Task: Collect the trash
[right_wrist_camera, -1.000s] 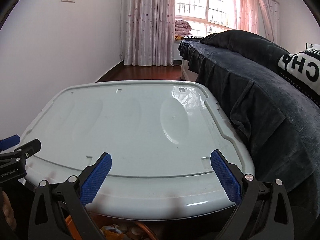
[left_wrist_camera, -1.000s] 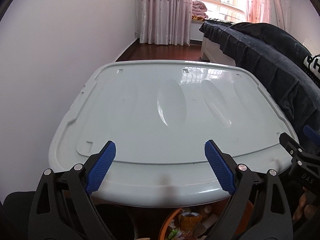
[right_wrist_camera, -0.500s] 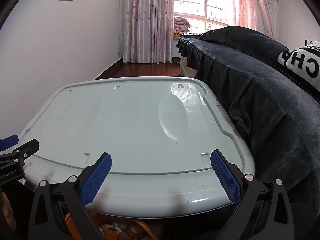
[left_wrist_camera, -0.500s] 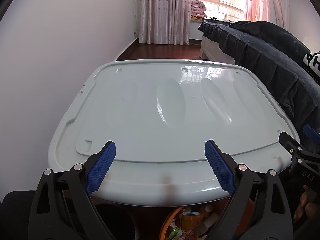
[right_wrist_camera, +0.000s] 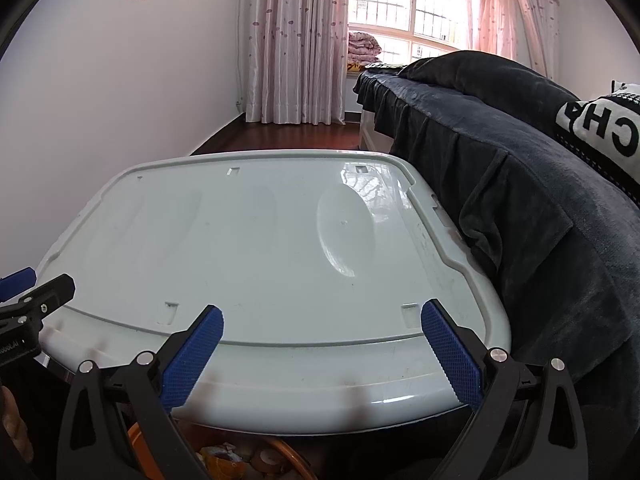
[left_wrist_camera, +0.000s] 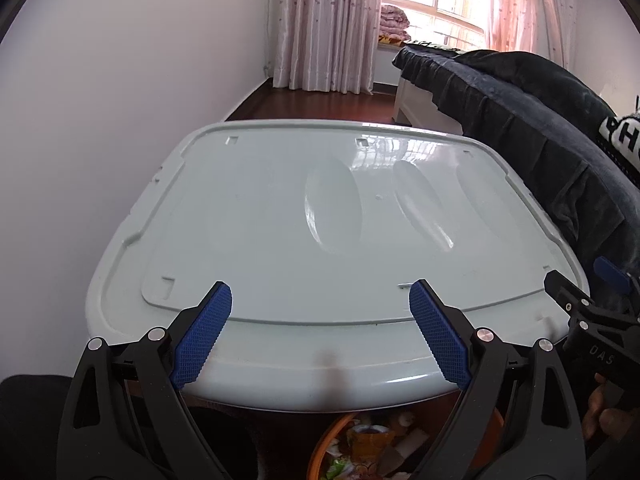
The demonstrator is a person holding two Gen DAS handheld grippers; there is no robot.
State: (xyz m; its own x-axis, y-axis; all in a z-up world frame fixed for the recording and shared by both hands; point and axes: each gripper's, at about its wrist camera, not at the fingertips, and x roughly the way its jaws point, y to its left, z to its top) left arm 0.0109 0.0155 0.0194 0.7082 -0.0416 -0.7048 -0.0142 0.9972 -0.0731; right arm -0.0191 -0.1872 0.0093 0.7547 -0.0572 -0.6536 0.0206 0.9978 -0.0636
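An orange bin (left_wrist_camera: 322, 446) holding wrappers and paper scraps (left_wrist_camera: 374, 444) stands on the floor just below the near edge of a pale grey plastic box lid (left_wrist_camera: 280, 220). My left gripper (left_wrist_camera: 320, 332) hangs open over that edge, nothing between its blue pads. My right gripper (right_wrist_camera: 320, 356) is open too, empty, over the lid (right_wrist_camera: 256, 248); the bin's orange rim (right_wrist_camera: 288, 452) and some trash (right_wrist_camera: 220, 458) show under it. Each gripper appears at the side of the other's view, the right one (left_wrist_camera: 592, 320) and the left one (right_wrist_camera: 28, 304).
A bed with a dark blue cover (right_wrist_camera: 520, 184) presses against the lid's right side. A white wall (left_wrist_camera: 120, 100) runs along the left. Beyond the lid lie dark wood floor (left_wrist_camera: 320, 108), pink curtains (right_wrist_camera: 296, 40) and a window. A hand (left_wrist_camera: 604, 412) holds the right gripper.
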